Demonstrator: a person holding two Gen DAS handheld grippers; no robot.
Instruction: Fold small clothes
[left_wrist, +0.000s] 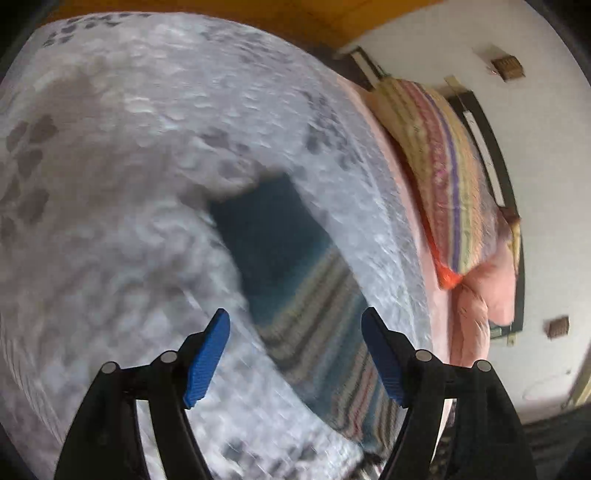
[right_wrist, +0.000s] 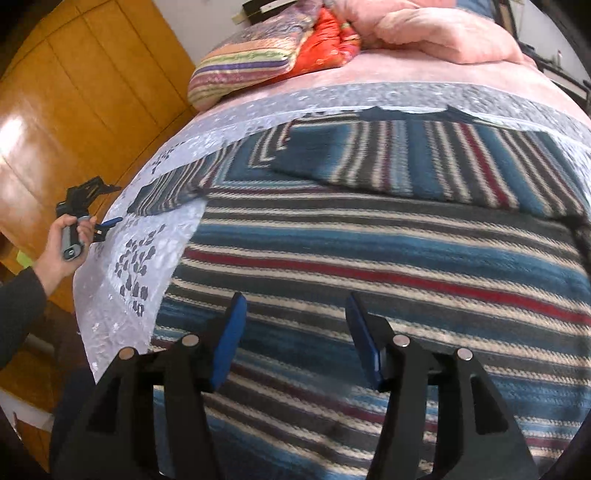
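Note:
A knitted sweater (right_wrist: 369, 258) with blue, white, red and dark stripes lies flat on the grey patterned bedspread (right_wrist: 122, 317). One sleeve (right_wrist: 406, 166) is folded across its upper part. The other sleeve (right_wrist: 166, 192) reaches left. My right gripper (right_wrist: 295, 299) hovers open above the sweater's body, holding nothing. In the left wrist view, the same sleeve with its dark blue cuff (left_wrist: 273, 229) lies just beyond my left gripper (left_wrist: 295, 317), which is open and empty. The right wrist view shows the left gripper (right_wrist: 105, 227) in a hand (right_wrist: 62, 243) at the bed's left edge.
A striped pillow (right_wrist: 243, 62) (left_wrist: 443, 166), an orange cushion (right_wrist: 325, 40) and a bunched pink duvet (right_wrist: 443, 33) lie at the head of the bed. An orange wooden wardrobe (right_wrist: 74, 92) stands to the left, close to the bed's edge.

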